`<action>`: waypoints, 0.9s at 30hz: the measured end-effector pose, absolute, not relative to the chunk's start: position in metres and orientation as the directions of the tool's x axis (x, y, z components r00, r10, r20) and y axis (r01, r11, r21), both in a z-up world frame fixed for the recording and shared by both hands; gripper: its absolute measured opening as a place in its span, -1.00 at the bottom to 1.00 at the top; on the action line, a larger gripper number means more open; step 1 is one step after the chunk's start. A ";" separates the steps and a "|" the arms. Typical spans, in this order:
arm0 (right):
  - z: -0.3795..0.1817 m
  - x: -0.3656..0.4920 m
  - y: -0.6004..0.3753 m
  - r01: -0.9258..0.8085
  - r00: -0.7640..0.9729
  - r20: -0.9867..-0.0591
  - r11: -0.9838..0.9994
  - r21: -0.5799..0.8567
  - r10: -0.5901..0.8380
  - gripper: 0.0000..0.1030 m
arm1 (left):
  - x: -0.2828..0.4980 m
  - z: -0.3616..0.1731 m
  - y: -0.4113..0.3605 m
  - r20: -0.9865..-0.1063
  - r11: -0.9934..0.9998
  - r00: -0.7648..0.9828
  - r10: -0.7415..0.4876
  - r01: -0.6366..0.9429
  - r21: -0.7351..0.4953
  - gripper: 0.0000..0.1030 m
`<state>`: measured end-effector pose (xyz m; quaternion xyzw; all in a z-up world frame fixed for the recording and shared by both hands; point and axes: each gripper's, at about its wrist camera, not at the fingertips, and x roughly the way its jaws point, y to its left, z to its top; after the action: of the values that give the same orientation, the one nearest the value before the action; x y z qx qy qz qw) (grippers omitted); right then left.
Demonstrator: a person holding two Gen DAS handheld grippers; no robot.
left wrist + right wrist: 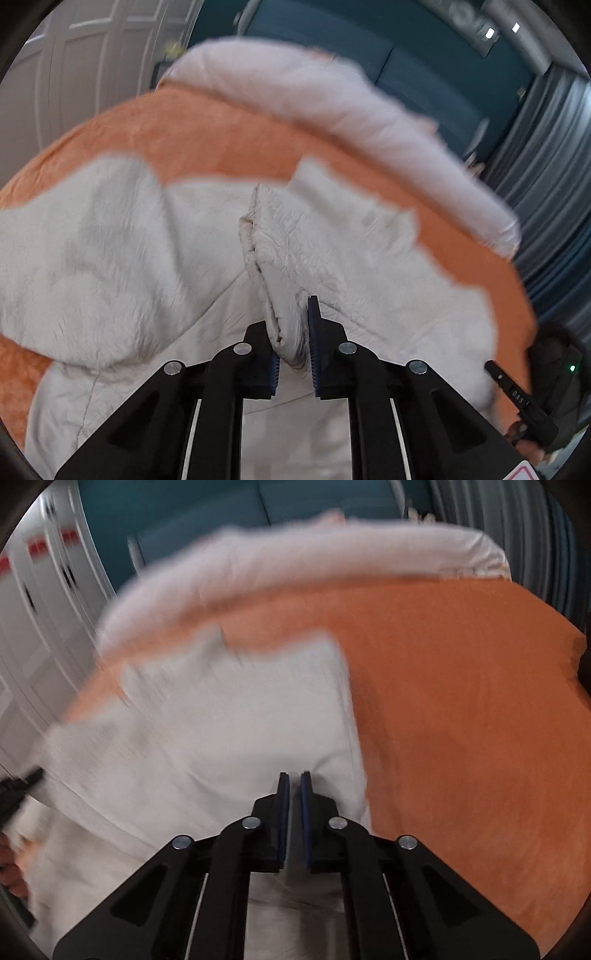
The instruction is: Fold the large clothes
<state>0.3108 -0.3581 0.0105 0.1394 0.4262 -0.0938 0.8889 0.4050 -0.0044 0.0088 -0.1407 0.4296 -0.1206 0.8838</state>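
A large white padded garment [110, 258] lies spread on an orange bed cover [229, 147]. My left gripper [291, 332] is shut on a thick bunched fold of the white garment, which rises between the pads. In the right wrist view the same garment [229, 720] lies left of centre on the orange cover [461, 701]. My right gripper [293, 786] is shut on a thin edge of the garment, with white cloth showing in the narrow gap between the blue pads. The view is blurred by motion.
A white pillow or duvet roll [332, 96] lies along the far edge of the bed, and it also shows in the right wrist view [295, 557]. A teal headboard [424, 66], white wardrobe doors [33, 627] and grey curtains [546, 177] surround the bed. The other gripper shows at the right edge [532, 410].
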 end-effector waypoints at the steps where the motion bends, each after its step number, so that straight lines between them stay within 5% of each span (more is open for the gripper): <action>1: -0.003 0.311 -0.359 0.286 0.603 -0.796 0.944 0.164 -0.044 -1.00 | 0.408 -0.011 -0.005 -0.759 0.940 0.570 -0.315 0.078 -0.331 -0.69; 4: -0.009 0.308 -0.361 0.300 0.620 -0.783 0.938 0.172 -0.055 -1.00 | 0.400 -0.054 0.005 -0.740 0.914 0.567 -0.362 0.061 -0.400 -0.60; 15: -0.010 0.310 -0.360 0.299 0.625 -0.777 0.942 0.155 -0.070 -1.00 | 0.377 -0.052 0.042 -0.679 0.836 0.582 -0.448 0.003 -0.549 -0.49; 17: 0.004 0.302 -0.360 0.331 0.601 -0.794 0.933 0.139 -0.095 -0.94 | 0.359 -0.034 0.070 -0.679 0.806 0.572 -0.459 -0.054 -0.590 -0.34; 19: 0.023 0.282 -0.351 0.332 0.622 -0.779 0.927 0.172 -0.078 -0.72 | 0.335 -0.014 0.108 -0.641 0.775 0.624 -0.446 -0.088 -0.625 0.33; 21: 0.042 0.250 -0.331 0.272 0.669 -0.744 0.936 0.225 -0.016 -0.33 | 0.305 0.008 0.167 -0.582 0.757 0.718 -0.381 -0.119 -0.642 0.71; 23: 0.052 0.218 -0.305 0.215 0.685 -0.728 0.944 0.250 0.037 -0.10 | 0.287 0.017 0.231 -0.593 0.770 0.766 -0.248 -0.216 -0.600 0.71; 27: 0.049 0.172 -0.253 0.124 0.684 -0.716 0.945 0.301 0.138 -0.07 | 0.278 -0.005 0.349 -0.691 0.664 0.721 -0.060 -0.488 -0.566 0.70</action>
<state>0.1723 -0.2531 0.0489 0.1651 0.3975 0.0038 0.9026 0.2783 0.3495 -0.0052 -0.3894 0.3515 0.1271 0.8418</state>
